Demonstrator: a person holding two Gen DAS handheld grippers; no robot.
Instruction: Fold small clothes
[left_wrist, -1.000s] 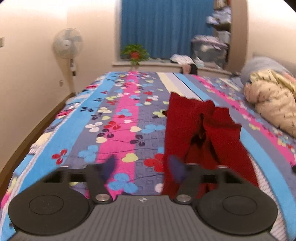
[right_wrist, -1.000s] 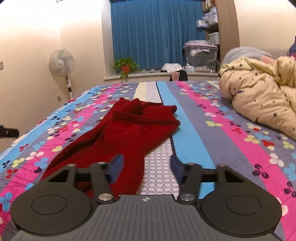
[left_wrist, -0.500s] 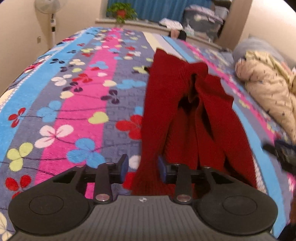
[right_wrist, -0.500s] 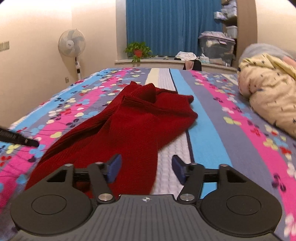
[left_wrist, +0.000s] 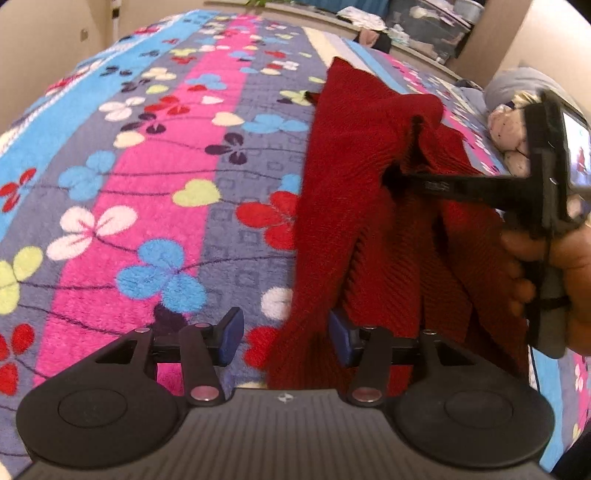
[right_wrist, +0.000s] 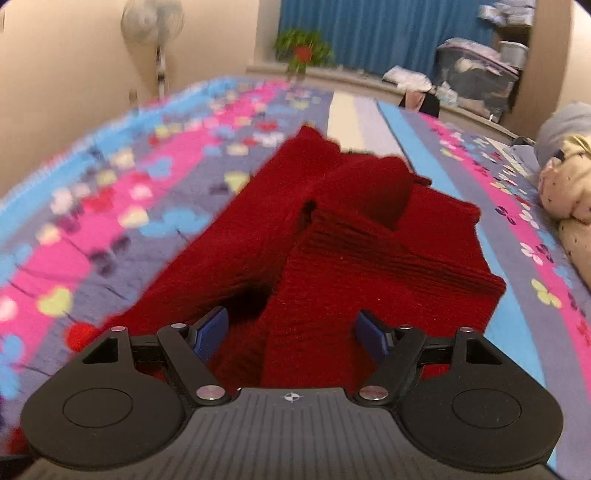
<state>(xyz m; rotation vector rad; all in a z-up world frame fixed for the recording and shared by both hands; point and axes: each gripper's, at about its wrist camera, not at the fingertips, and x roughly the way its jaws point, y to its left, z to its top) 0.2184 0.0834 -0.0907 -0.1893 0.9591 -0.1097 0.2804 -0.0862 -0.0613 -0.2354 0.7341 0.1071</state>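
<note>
A dark red knitted garment (left_wrist: 354, 177) lies crumpled on the flowered bedspread (left_wrist: 155, 155); it also shows in the right wrist view (right_wrist: 354, 251). My left gripper (left_wrist: 286, 334) is open, low over the garment's near left edge, with the cloth between its blue pads. My right gripper (right_wrist: 293, 330) is open, just above the garment's near folds. The right gripper's black body, held in a hand (left_wrist: 546, 258), shows at the right of the left wrist view, its finger reaching over the garment's middle.
A cream star-patterned duvet (right_wrist: 569, 199) and a grey pillow (right_wrist: 565, 125) lie at the bed's right. A fan (right_wrist: 153, 22), a potted plant (right_wrist: 301, 48), blue curtains (right_wrist: 384, 33) and storage boxes (right_wrist: 476, 74) stand beyond the bed's far end.
Both grippers have dropped and moved closer to the garment. The left gripper's jaws have widened from half a second ago. The right gripper has moved left over the garment's middle.
</note>
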